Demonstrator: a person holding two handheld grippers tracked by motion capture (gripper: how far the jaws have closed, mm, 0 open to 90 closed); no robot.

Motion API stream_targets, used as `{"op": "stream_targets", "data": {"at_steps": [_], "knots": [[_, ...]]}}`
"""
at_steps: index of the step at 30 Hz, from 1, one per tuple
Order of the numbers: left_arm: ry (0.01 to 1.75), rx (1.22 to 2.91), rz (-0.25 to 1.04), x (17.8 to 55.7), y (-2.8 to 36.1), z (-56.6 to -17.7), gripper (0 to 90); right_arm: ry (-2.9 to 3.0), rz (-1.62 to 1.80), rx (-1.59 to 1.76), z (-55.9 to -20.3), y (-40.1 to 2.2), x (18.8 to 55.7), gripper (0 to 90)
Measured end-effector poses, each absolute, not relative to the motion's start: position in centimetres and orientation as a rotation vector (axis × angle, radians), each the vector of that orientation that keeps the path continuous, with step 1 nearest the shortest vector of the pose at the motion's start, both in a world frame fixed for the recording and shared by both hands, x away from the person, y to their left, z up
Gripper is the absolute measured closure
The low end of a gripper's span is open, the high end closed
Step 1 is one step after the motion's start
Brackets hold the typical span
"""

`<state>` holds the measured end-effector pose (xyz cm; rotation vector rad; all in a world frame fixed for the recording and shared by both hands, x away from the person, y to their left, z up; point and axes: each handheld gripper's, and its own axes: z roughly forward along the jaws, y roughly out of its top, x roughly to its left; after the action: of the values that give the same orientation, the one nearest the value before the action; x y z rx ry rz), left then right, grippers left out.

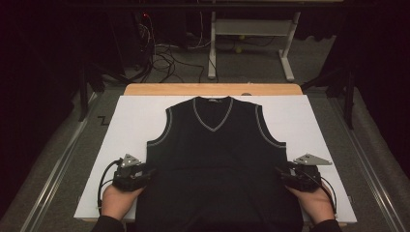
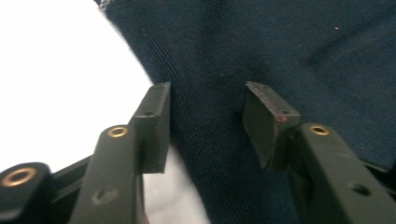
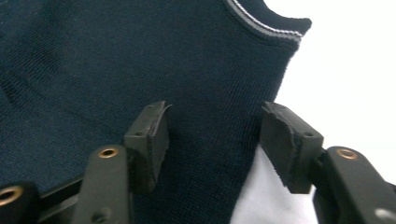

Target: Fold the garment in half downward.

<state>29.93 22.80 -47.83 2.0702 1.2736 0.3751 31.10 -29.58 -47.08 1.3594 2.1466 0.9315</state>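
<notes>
Black vest (image 1: 215, 159) lay flat, front up, on the white board (image 1: 125, 121) covering the desk (image 1: 145, 89); V-neck pointed away from the person, hem toward the near edge, grey trim at neck and armholes; left tongs (image 1: 151, 172) sat at the vest's left side edge just below the armhole, hand (image 1: 118, 200) behind them; right tongs (image 1: 279, 174) mirrored that at the right side edge, hand (image 1: 314, 200) behind; in the left gripper view, left tongs (image 2: 205, 123) stood partly apart, straddling the vest edge, one pad over white board, the other over knit, fabric between them, pads not pressing on it; in the right gripper view, right tongs (image 3: 212, 140) likewise partly apart, vest side edge between, armhole trim just beyond, no pinch visible; both sets low against the cloth; vest body showed a faint crease across the middle, otherwise smooth; floor behind the desk carried loose cables (image 1: 164, 60) and a white table frame (image 1: 251, 34).
</notes>
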Motion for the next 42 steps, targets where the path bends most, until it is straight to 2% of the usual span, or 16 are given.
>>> {"op": "stream_targets", "data": {"at_steps": [4,6,9,12,16,20,22,25,42], "knots": [[1.256,2.075,0.37,29.9,22.7,-47.9,55.4,2.158,0.939,1.34,-47.1,-29.4,31.1,56.0],[1.252,2.077,0.366,29.9,22.7,-47.9,56.1,2.161,0.942,1.343,-47.1,-29.2,31.1,62.1],[1.244,2.076,0.366,29.8,22.7,-47.9,56.3,2.164,0.947,1.341,-47.1,-29.2,31.1,66.5],[1.232,2.074,0.362,29.8,22.8,-48.0,58.1,2.172,0.961,1.339,-47.1,-29.1,31.1,76.1],[1.231,2.065,0.35,29.9,22.9,-48.0,62.3,2.184,0.965,1.328,-47.1,-28.9,31.1,81.3],[1.235,2.051,0.348,29.9,22.9,-48.1,68.4,2.186,0.964,1.315,-47.1,-28.9,31.0,82.8],[1.228,2.051,0.338,30.0,22.8,-48.1,75.3,2.186,0.966,1.306,-47.1,-28.9,31.0,83.5],[1.228,2.058,0.341,30.0,22.7,-47.9,78.3,2.185,0.962,1.289,-47.0,-28.9,30.9,83.8],[1.212,1.998,0.385,29.3,23.9,-46.7,79.0,2.121,1.016,1.247,-46.0,-30.3,29.5,83.9]]}}
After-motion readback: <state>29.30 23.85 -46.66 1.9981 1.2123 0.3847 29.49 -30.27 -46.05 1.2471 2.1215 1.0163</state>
